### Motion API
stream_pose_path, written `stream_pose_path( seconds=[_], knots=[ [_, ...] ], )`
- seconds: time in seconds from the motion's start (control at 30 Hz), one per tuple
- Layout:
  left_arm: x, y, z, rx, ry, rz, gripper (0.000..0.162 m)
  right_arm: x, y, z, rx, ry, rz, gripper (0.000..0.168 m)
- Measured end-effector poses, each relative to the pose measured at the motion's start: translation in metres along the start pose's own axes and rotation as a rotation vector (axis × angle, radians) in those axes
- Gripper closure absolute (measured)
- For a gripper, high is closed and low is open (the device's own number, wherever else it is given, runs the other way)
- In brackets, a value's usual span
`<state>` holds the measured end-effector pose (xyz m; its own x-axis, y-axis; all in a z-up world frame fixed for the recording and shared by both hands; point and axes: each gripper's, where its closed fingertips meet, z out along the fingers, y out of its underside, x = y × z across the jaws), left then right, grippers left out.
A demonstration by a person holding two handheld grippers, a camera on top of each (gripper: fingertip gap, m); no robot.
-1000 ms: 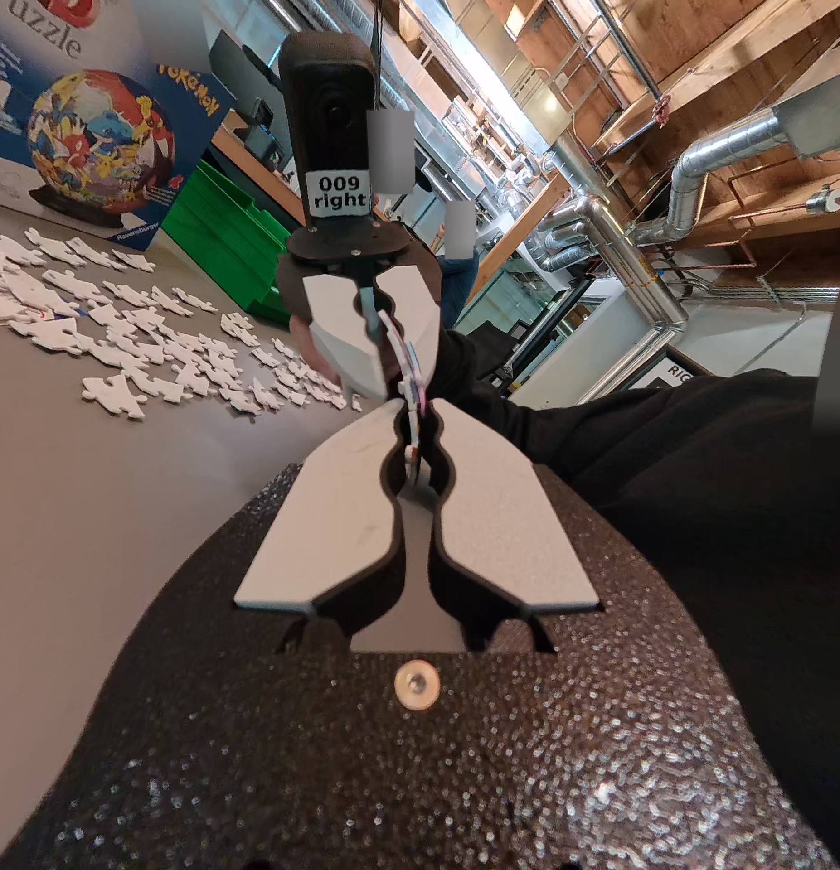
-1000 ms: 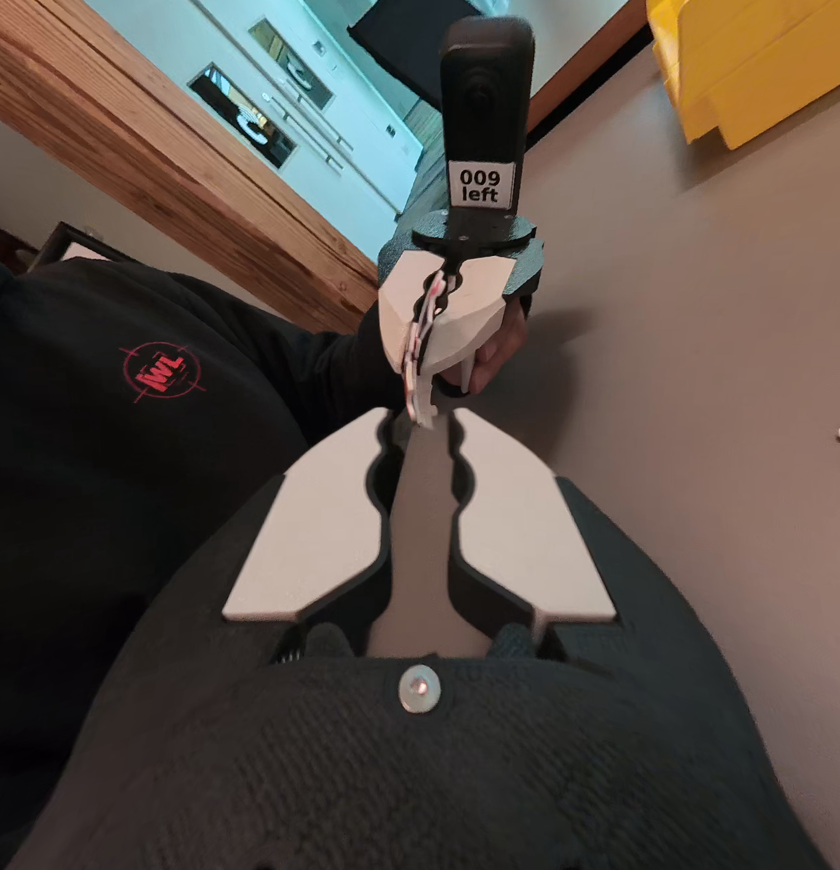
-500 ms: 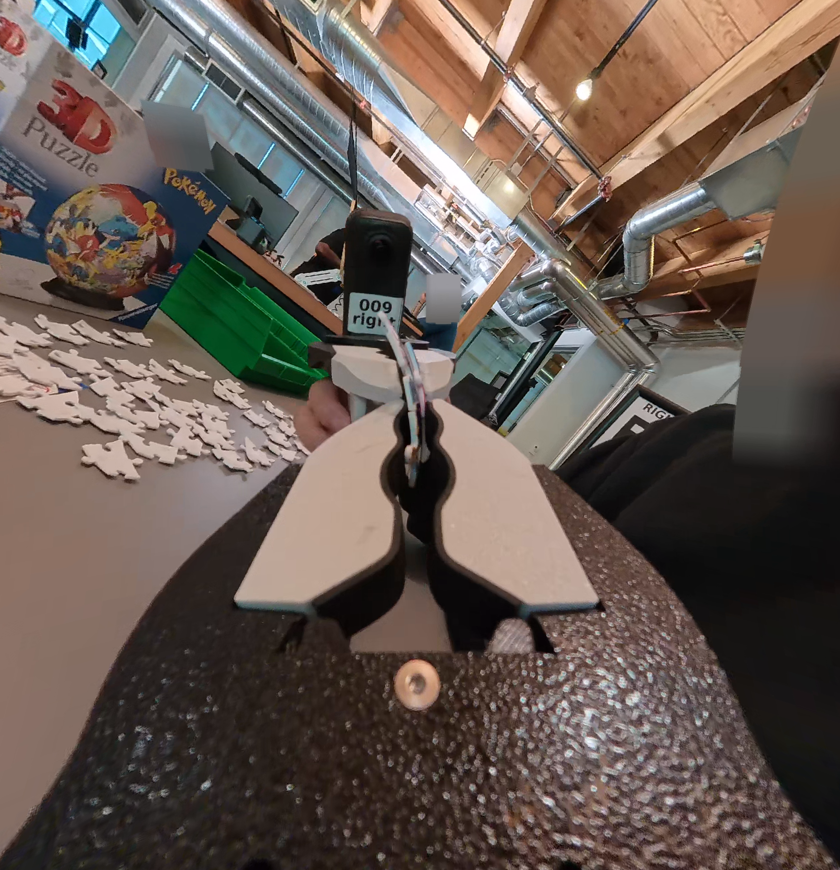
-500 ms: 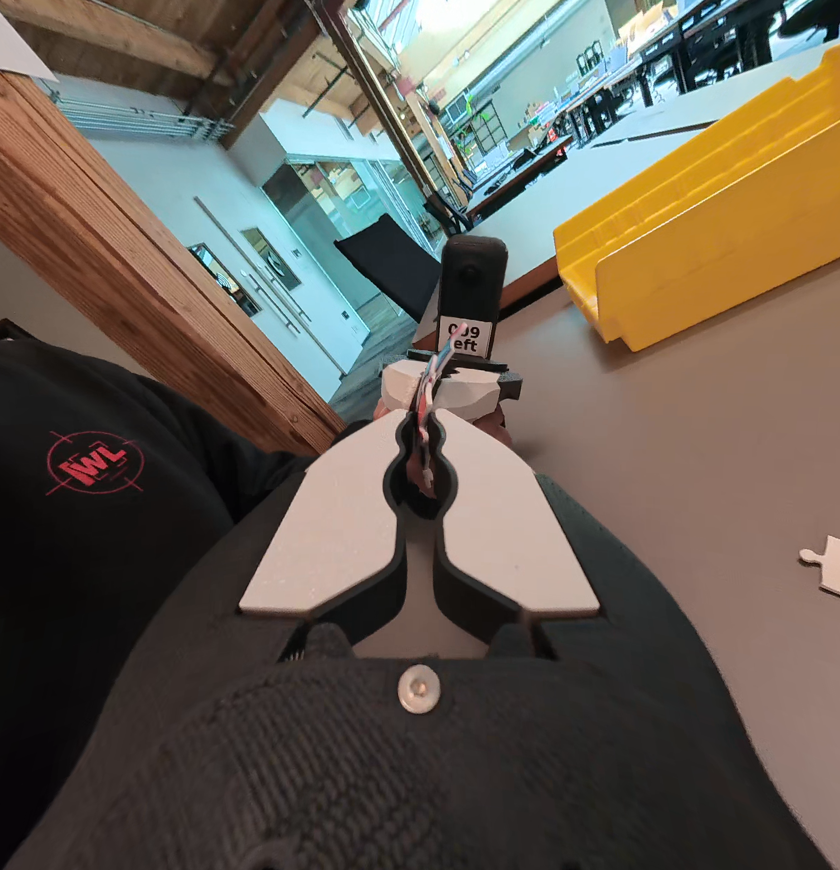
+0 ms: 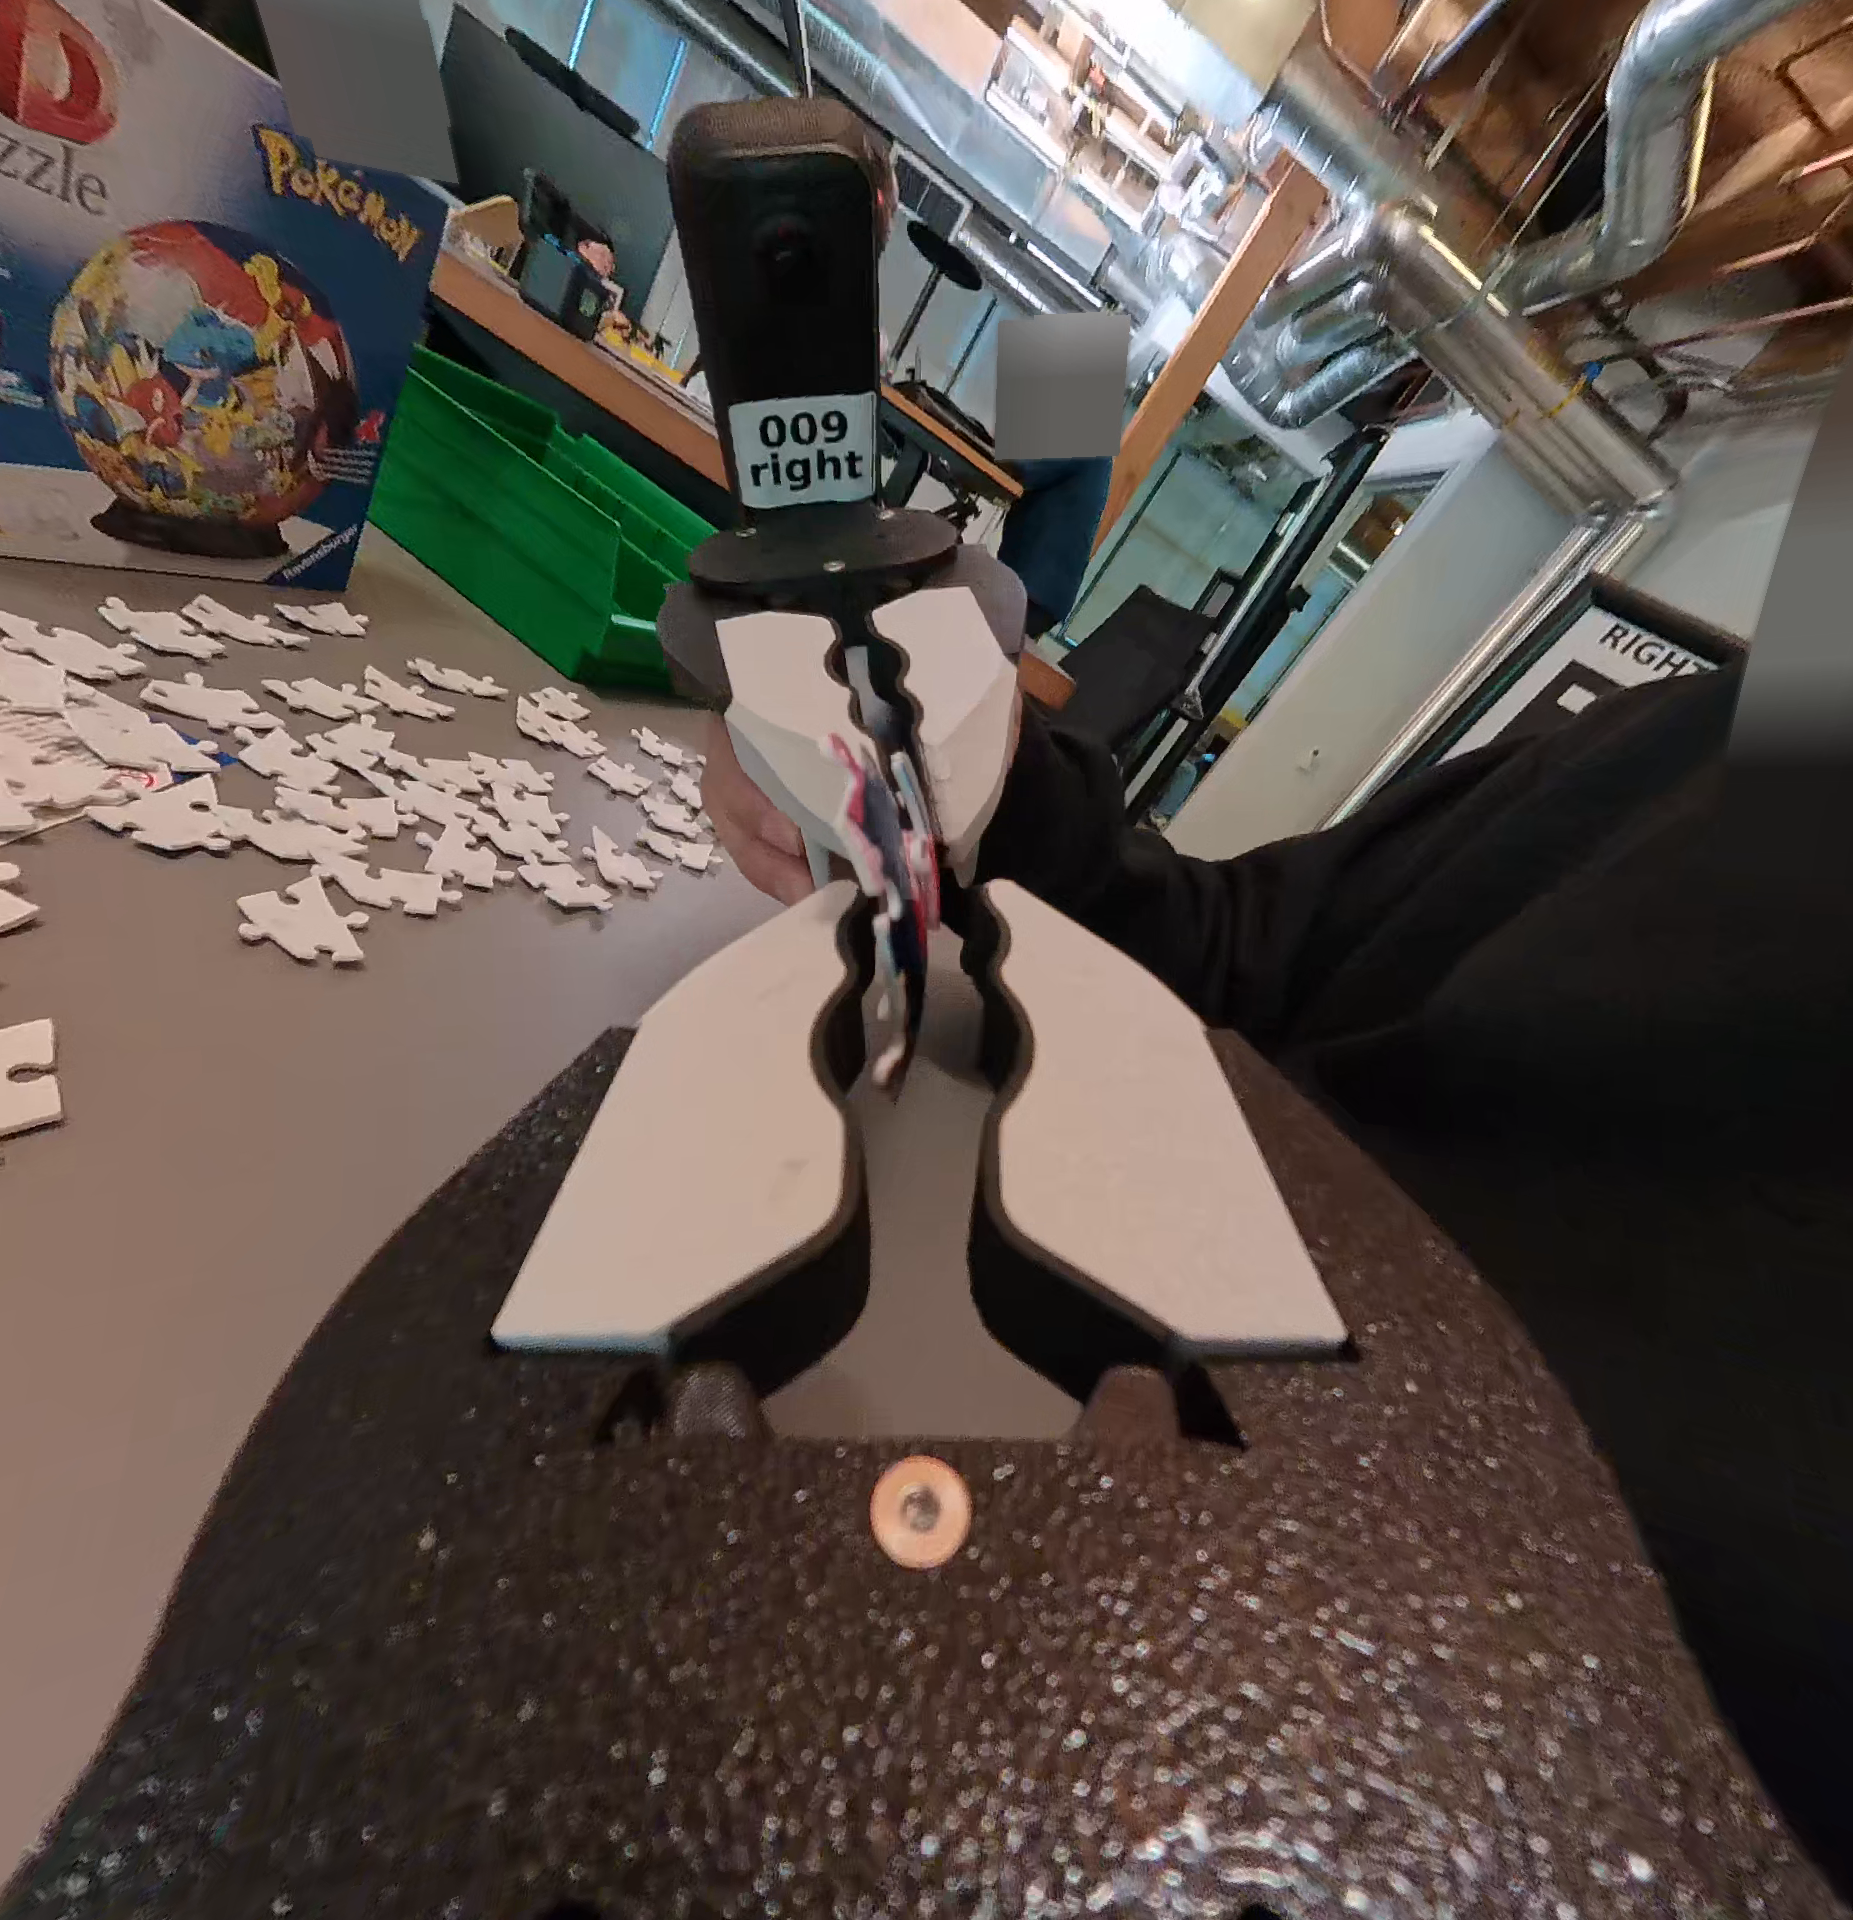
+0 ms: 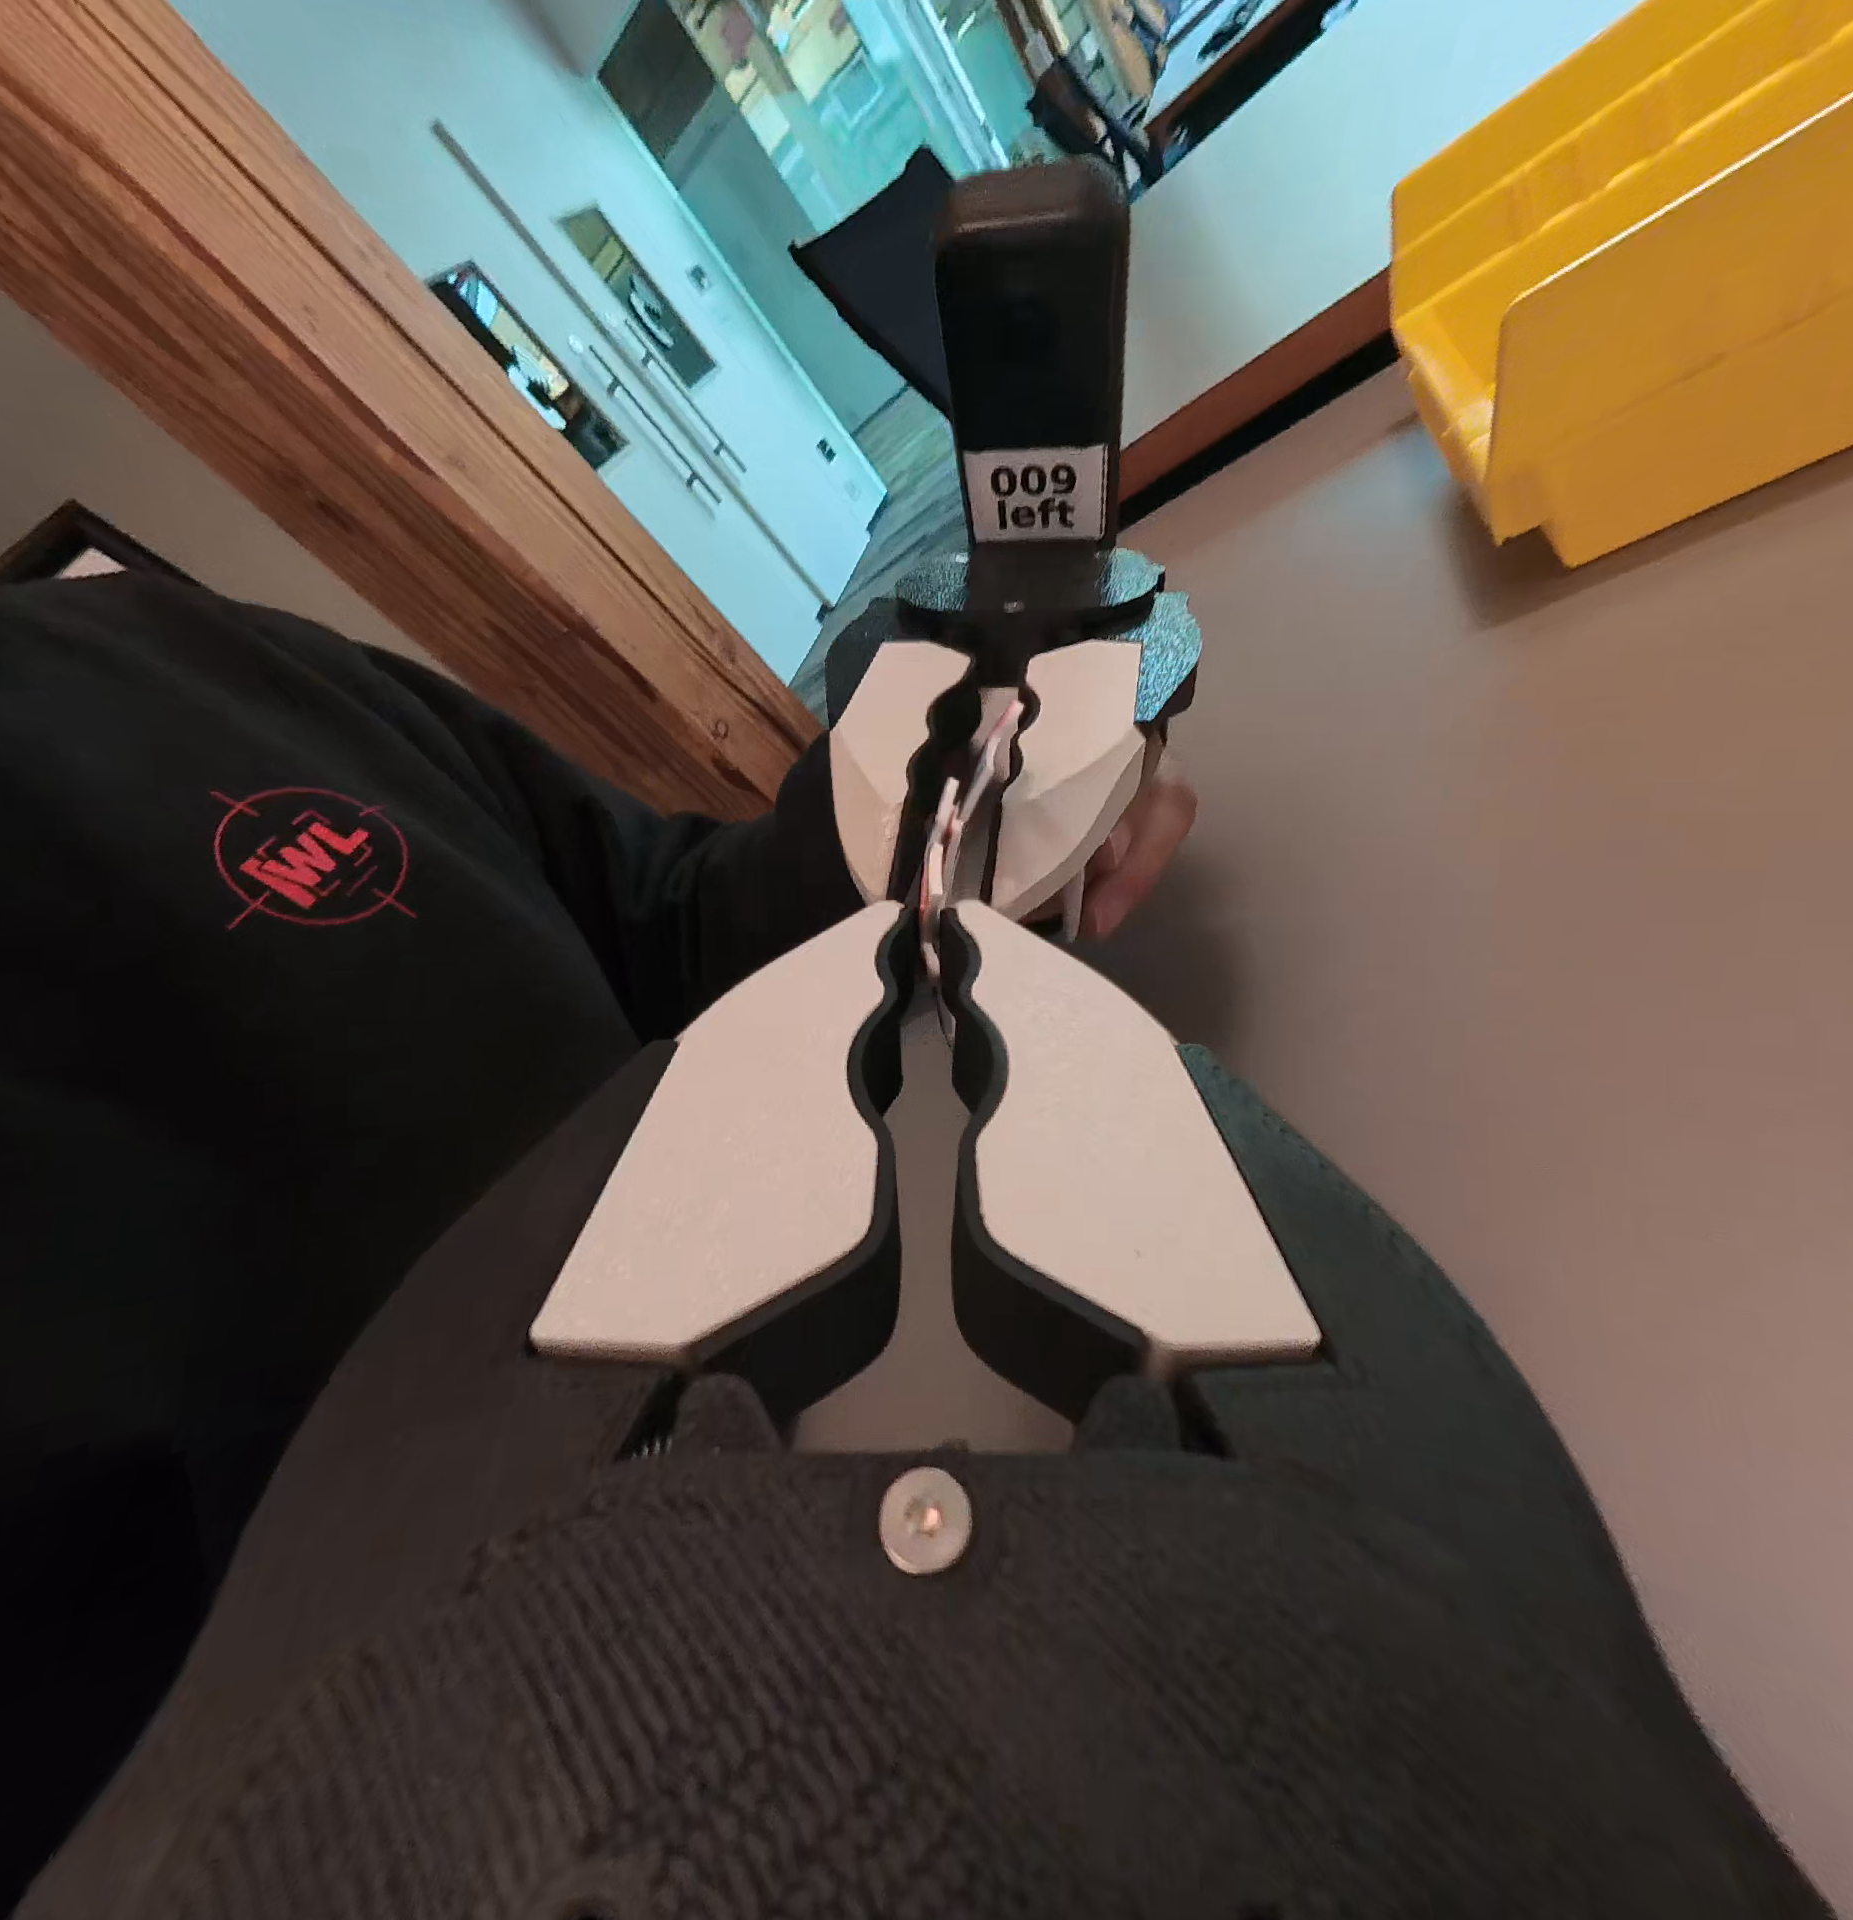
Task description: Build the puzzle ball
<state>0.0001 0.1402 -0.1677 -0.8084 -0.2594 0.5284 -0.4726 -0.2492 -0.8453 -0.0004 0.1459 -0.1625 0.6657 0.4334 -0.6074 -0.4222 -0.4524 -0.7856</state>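
Currently the left gripper (image 5: 917, 935) stands parted around joined puzzle pieces (image 5: 894, 883) clamped by the right gripper (image 6: 927, 930) above the grey desk (image 5: 226, 1122), with loose white pieces (image 5: 402, 790), box (image 5: 174, 301), green bins (image 5: 506, 520) beyond, yellow bins (image 6: 1649, 312) opposite.

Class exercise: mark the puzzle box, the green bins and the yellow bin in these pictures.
puzzle box (image 5: 184, 343): left wrist view, on its printed front face.
green bins (image 5: 506, 530): left wrist view, on the stack's side wall.
yellow bin (image 6: 1680, 343): right wrist view, on its front wall.
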Motion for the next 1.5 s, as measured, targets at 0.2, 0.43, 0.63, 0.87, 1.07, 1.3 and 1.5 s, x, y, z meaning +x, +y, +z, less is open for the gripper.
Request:
stream_pose_path(
  seconds=[0.2, 0.43, 0.63, 0.87, 1.07, 1.3, 1.5],
  knots=[
    [0.006, 0.007, 0.002, -0.051, 0.034, -0.009, 0.157, -0.004, 0.002, 0.002, -0.051, -0.017, -0.002, 0.164],
    [0.007, 0.004, 0.003, -0.034, 0.043, -0.019, 0.158, -0.004, -0.004, 0.001, -0.023, -0.008, -0.012, 0.164],
    [0.005, 0.008, 0.003, -0.057, 0.036, -0.018, 0.158, -0.004, -0.004, -0.002, -0.030, 0.007, -0.034, 0.165],
    [0.004, 0.013, 0.005, -0.082, 0.035, -0.030, 0.158, -0.006, -0.001, -0.004, -0.089, 0.007, -0.061, 0.166],
    [0.006, 0.013, 0.005, -0.082, 0.041, -0.016, 0.159, -0.006, -0.005, -0.009, -0.074, -0.013, -0.030, 0.166],
    [0.004, 0.015, 0.005, -0.095, 0.027, 0.002, 0.160, -0.004, -0.002, -0.007, -0.061, -0.041, 0.016, 0.166],
    [0.001, 0.017, 0.005, -0.103, 0.016, 0.002, 0.160, 0.000, 0.000, -0.007, -0.066, -0.052, 0.059, 0.166]
  ],
)
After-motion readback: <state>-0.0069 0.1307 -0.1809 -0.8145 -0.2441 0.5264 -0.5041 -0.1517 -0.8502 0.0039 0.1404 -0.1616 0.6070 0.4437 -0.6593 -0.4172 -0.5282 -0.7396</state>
